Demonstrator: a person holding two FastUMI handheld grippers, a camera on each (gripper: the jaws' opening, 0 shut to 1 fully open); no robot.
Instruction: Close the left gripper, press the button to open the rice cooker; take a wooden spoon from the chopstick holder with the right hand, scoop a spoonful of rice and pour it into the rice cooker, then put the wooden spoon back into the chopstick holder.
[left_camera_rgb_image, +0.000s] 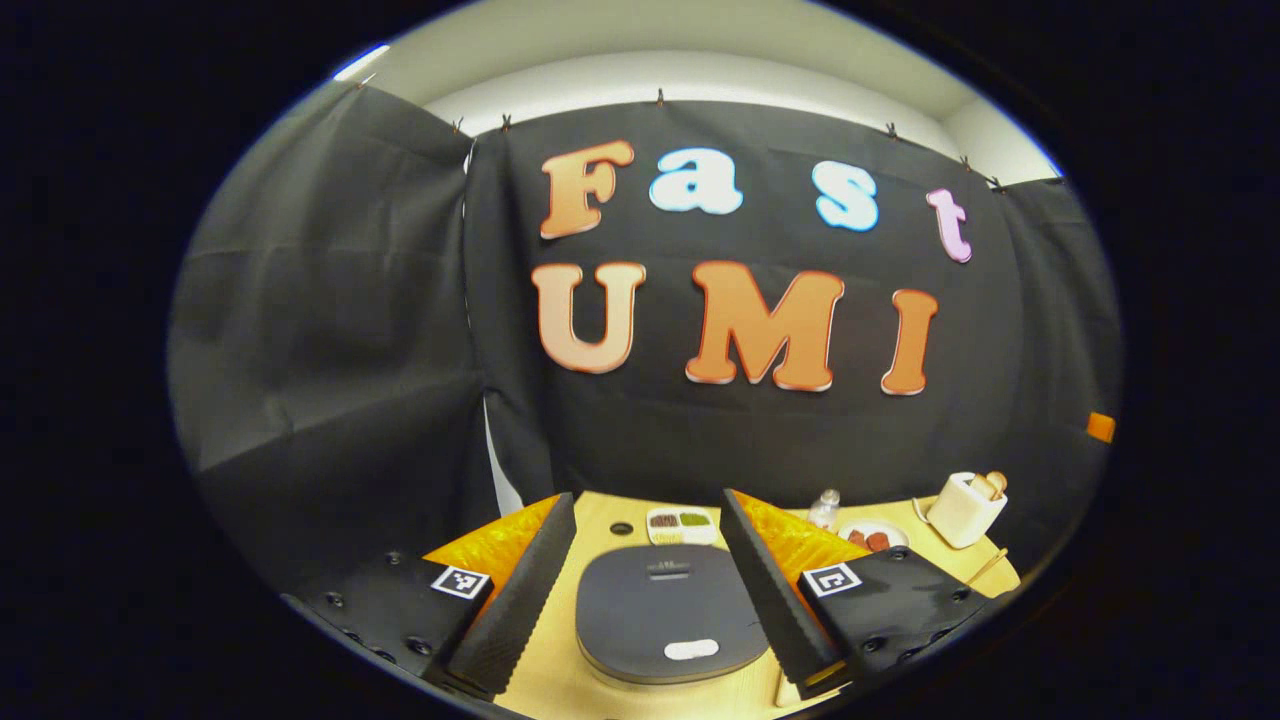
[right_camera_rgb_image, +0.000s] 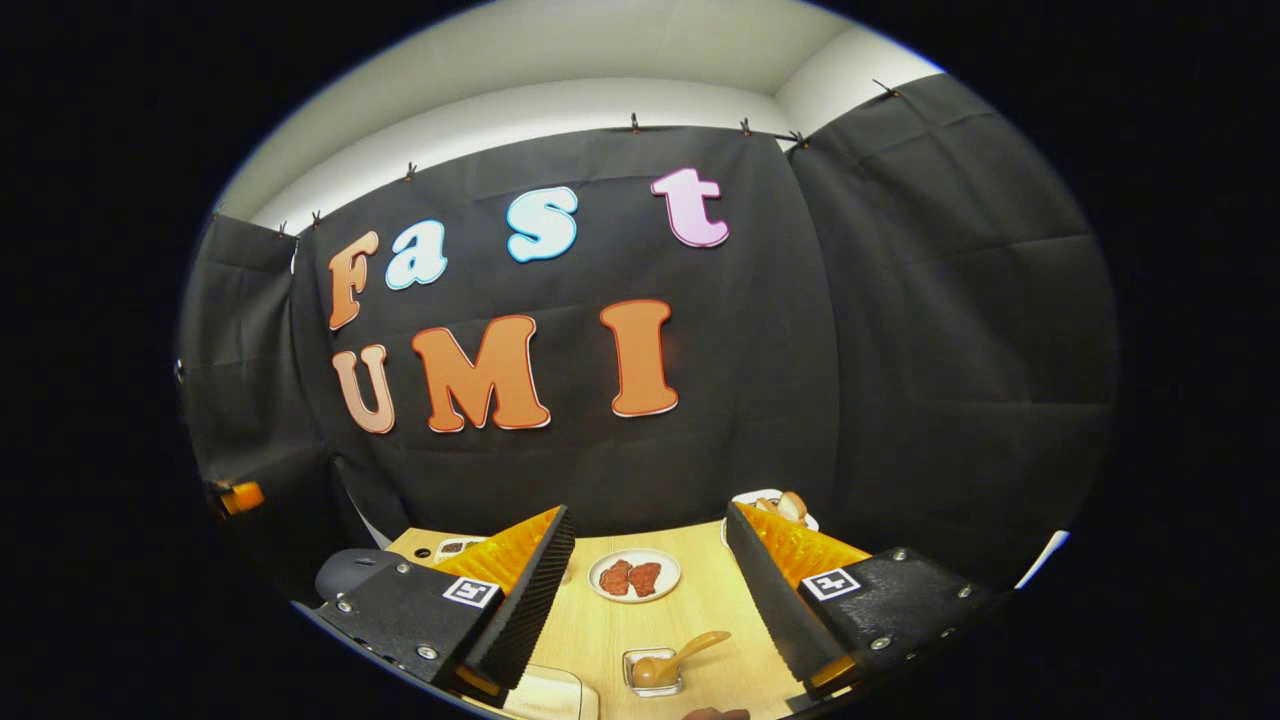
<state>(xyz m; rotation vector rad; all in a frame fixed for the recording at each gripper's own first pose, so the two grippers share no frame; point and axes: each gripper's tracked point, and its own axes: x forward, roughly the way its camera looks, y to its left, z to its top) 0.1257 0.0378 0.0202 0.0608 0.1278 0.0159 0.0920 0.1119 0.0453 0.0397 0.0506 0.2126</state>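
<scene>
Rice cooker (left_camera_rgb_image: 670, 625) shut, low between the left gripper (left_camera_rgb_image: 648, 585) fingers, jaws wide, empty; right gripper (right_camera_rgb_image: 650, 590) likewise gaping, empty. Close left first, then press button (left_camera_rgb_image: 691, 650) squarely

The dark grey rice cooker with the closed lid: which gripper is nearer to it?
Left. The left gripper hangs open just above the dark grey rice cooker; the right gripper is off to its right, over a plate.
</scene>
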